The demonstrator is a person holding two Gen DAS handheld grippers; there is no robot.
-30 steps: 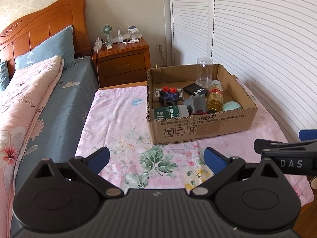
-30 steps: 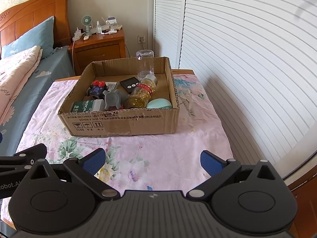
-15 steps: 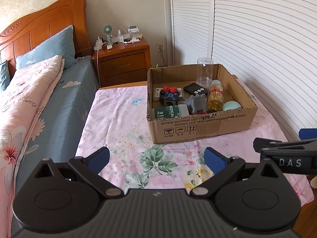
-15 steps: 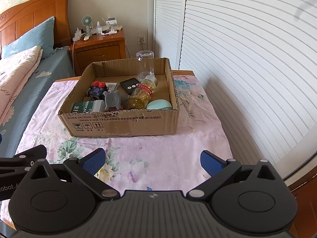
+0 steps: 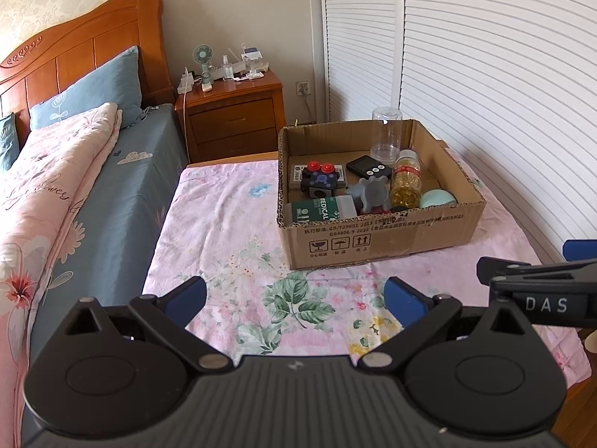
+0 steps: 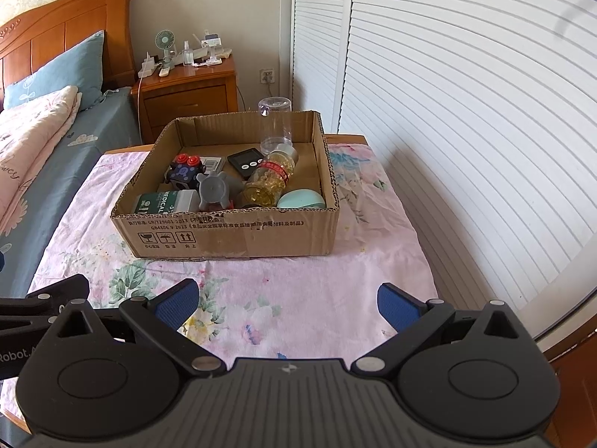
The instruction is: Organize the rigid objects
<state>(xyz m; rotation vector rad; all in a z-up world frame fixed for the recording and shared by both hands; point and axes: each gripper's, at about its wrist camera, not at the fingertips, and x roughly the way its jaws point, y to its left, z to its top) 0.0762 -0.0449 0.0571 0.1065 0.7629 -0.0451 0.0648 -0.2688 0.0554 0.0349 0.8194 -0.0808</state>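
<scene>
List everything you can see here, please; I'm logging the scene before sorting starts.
cardboard box: 1, brown, on the floral cloth
clear cup: 1, transparent, upright at the box's back
capsule jar: 1, yellow contents, tilted in the box
black timer: 1, black, box middle
toy cube: 1, dark with red knobs, box left
medical box: 1, green and white, front left of the box
grey knob: 1, grey, box front
mint case: 1, mint, front right corner
nightstand: 1, wooden, beside the bed
bed: 1, blue and pink bedding
left gripper: fingers open, empty
right gripper: fingers open, empty
</scene>
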